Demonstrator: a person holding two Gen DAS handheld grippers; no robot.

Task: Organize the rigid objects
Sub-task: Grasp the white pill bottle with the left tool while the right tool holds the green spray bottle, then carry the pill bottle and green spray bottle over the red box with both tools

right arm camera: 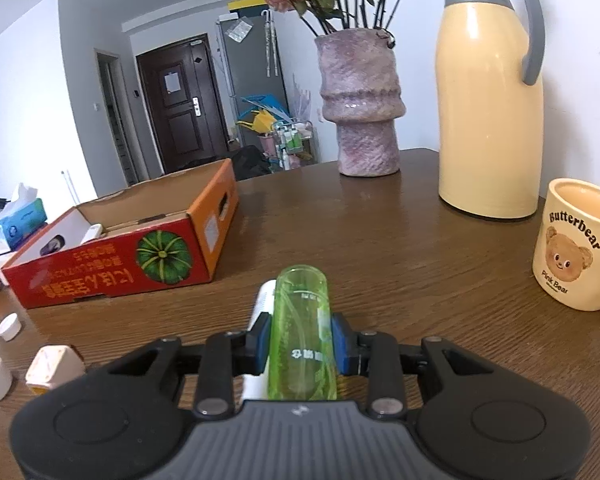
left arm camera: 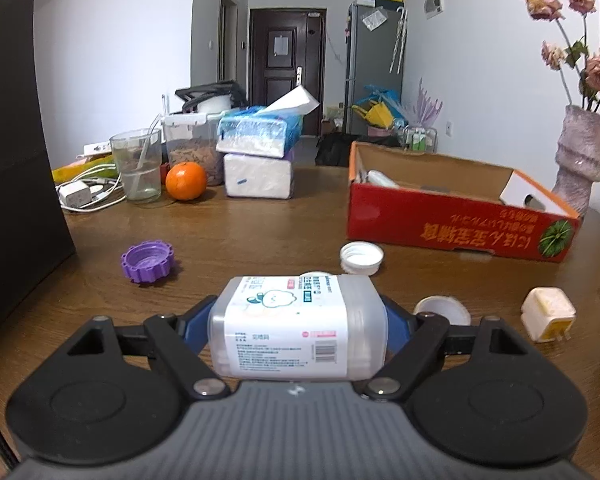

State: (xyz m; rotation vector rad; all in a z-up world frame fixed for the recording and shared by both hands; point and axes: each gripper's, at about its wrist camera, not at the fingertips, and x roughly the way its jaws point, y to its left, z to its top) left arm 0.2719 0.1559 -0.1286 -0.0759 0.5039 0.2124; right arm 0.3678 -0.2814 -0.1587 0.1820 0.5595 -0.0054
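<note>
My left gripper (left arm camera: 298,320) is shut on a clear plastic box with a white printed label (left arm camera: 296,326), held sideways just above the wooden table (left arm camera: 240,232). In the right wrist view my right gripper (right arm camera: 300,344) is shut on a translucent green tube (right arm camera: 302,332) that points away from me. A white tube (right arm camera: 262,306) lies on the table under and just left of it. The red cardboard box (left arm camera: 456,220) (right arm camera: 112,268) stands open ahead, with a white carton (left arm camera: 530,196) and other white items inside.
Loose on the table are a purple cap (left arm camera: 148,261), white caps (left arm camera: 361,258) (right arm camera: 9,326) and a cream plug adapter (left arm camera: 548,314) (right arm camera: 54,366). An orange (left arm camera: 186,181), glass (left arm camera: 137,166) and tissue packs (left arm camera: 258,156) stand behind. A vase (right arm camera: 360,100), yellow flask (right arm camera: 488,92) and bear mug (right arm camera: 576,244) stand right.
</note>
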